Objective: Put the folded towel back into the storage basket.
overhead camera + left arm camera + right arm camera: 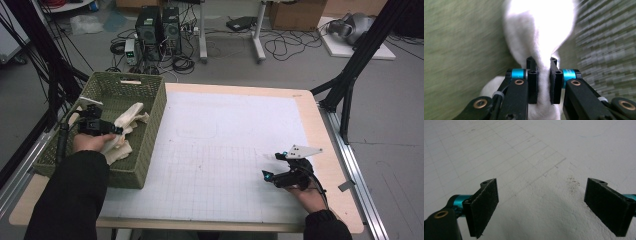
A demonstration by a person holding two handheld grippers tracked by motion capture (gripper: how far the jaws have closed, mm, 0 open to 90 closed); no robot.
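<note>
Left gripper (543, 82) pinching white cloth (541, 37) inside green basket (150, 107); right gripper (541, 207) agape.

White cloth (541, 37) bunched in green woven basket (150, 135), a fold pinched upward, table's left edge

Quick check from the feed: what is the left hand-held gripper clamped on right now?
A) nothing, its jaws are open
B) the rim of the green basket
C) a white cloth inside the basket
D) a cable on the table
C: in the left gripper view the left hand-held gripper has its jaws pinched on a fold of white cloth, inside the green basket.
</note>
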